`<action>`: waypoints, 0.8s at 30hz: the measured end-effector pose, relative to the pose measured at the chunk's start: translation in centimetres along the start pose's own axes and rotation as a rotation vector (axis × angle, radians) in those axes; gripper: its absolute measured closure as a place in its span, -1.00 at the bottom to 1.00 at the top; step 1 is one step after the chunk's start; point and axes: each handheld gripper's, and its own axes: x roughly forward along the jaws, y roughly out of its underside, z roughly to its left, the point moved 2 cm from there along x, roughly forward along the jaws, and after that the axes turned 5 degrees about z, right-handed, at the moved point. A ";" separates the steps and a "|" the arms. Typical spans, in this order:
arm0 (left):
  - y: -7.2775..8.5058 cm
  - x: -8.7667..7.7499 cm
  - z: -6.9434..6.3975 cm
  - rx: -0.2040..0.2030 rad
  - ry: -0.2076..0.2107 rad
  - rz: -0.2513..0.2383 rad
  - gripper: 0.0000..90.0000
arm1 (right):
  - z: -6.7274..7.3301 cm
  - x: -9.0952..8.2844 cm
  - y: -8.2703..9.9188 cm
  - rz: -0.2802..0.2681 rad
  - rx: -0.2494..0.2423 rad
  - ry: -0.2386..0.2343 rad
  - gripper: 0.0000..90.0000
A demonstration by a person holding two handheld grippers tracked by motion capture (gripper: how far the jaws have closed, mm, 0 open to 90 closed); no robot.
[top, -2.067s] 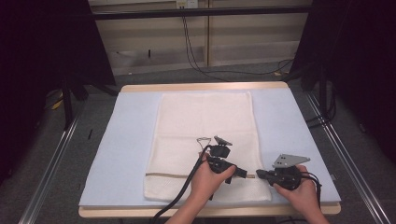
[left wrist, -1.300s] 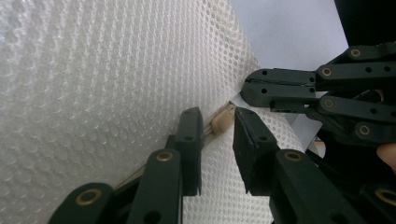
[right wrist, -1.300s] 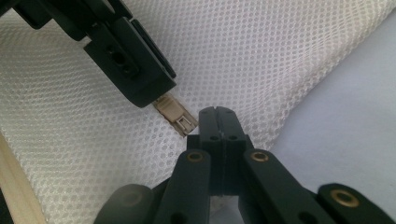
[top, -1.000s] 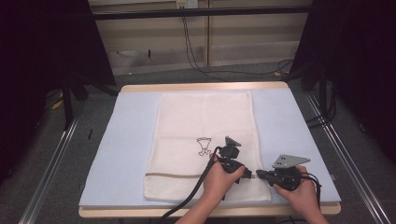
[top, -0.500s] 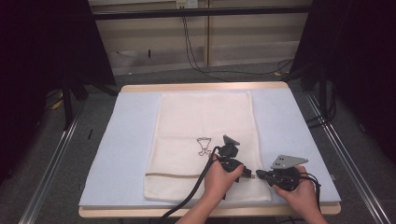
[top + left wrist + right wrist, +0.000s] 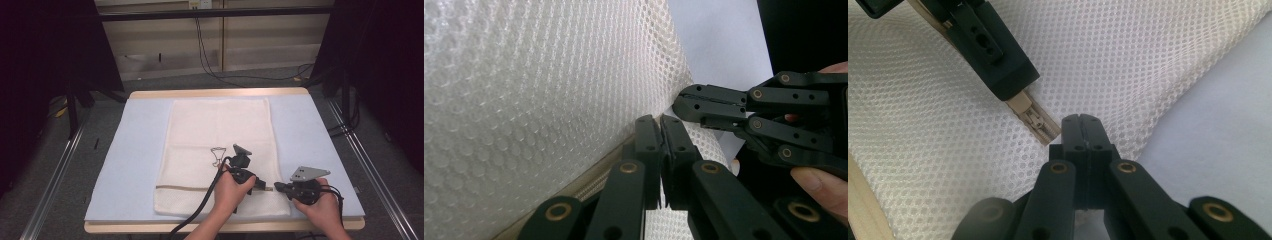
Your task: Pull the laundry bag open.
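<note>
A white mesh laundry bag [image 6: 220, 130] lies flat on a pale blue mat [image 6: 135, 150]; a beige zipper band [image 6: 190, 189] runs across its near end. My left gripper [image 6: 267, 189] is shut on the beige zipper pull [image 6: 1040, 125] near the bag's right side, and its closed jaw tips [image 6: 659, 130] rest against the mesh. My right gripper [image 6: 277, 187] faces it from the right, almost tip to tip. Its jaws [image 6: 1081, 125] are shut on the bag's mesh edge just past the zipper's end. In the left gripper view the right gripper [image 6: 681, 102] pinches that edge.
The mat covers a wooden table [image 6: 220, 93] whose near edge runs just below both hands. A small dark outline print [image 6: 217, 155] marks the bag's middle. Cables [image 6: 200, 210] trail from the grippers toward the person. Metal rails [image 6: 55, 170] run along the floor on both sides.
The left gripper has shifted a little to the right along the zipper band, closer to the right gripper. The right gripper has stayed where it was.
</note>
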 end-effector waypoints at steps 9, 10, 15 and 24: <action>0.1 -0.5 0.1 0.000 -0.005 -0.010 0.95 | -0.1 0.0 0.0 -0.001 0.011 -0.004 1.00; 0.1 -0.5 0.2 -0.004 0.009 -0.005 0.95 | 0.0 0.0 0.0 -0.001 0.013 -0.005 1.00; 0.2 -0.8 0.4 -0.007 0.016 -0.014 0.95 | -0.1 0.0 0.1 -0.004 0.021 -0.004 1.00; 0.4 -1.3 0.9 -0.016 0.026 -0.010 0.95 | 0.0 0.0 0.1 -0.006 0.025 -0.001 1.00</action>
